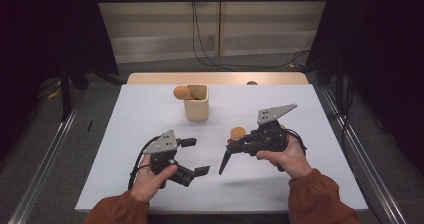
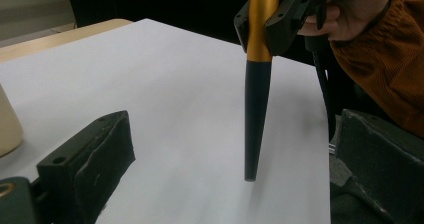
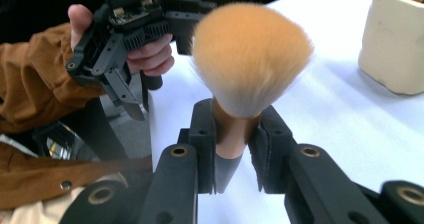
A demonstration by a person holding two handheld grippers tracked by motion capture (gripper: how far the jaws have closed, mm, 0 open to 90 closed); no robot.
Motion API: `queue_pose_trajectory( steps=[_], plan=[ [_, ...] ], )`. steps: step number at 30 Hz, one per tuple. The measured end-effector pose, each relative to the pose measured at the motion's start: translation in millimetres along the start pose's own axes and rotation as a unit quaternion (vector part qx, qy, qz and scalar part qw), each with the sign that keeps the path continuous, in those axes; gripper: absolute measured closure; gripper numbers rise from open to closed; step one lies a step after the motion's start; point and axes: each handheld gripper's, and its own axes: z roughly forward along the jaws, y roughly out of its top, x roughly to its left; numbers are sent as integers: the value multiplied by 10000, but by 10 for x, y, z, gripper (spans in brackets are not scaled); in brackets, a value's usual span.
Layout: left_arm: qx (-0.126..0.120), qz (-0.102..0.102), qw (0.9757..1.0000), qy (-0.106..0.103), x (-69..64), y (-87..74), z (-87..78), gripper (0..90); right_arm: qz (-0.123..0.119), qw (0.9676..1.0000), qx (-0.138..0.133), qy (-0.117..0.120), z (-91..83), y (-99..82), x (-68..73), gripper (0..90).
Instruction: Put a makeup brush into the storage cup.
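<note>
Right gripper (image 1: 240,145) clamped on makeup brush (image 1: 231,149); left gripper (image 1: 195,156) wide, holding nothing.

Jaws closed on the gold ferrule of the brush (image 3: 235,134), just below the orange bristle head, which fans out above the jaws in the right gripper view. Black tapered handle (image 2: 256,119) hanging down from the right gripper (image 2: 272,24), tip just above the white table (image 2: 175,84), slightly tilted. Left gripper beside it, apart, jaws spread, facing the handle, not touching. Beige cup (image 1: 196,103) ahead of both grippers, farther up the table, holding a second orange brush head (image 1: 181,92). Left gripper (image 3: 165,39) opposite the bristles in the right gripper view.
</note>
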Motion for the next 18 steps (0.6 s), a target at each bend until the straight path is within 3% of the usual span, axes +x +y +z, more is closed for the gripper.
queue_pose_trajectory(
  steps=[13,18],
  plan=[
    [159,82,9998,53,31,-5,114,22,-149,9969,755,-177,68,188,-32,738],
    [215,116,9997,7,4,24,189,22,-197,9956,892,-228,97,236,-32,738]
  ],
)
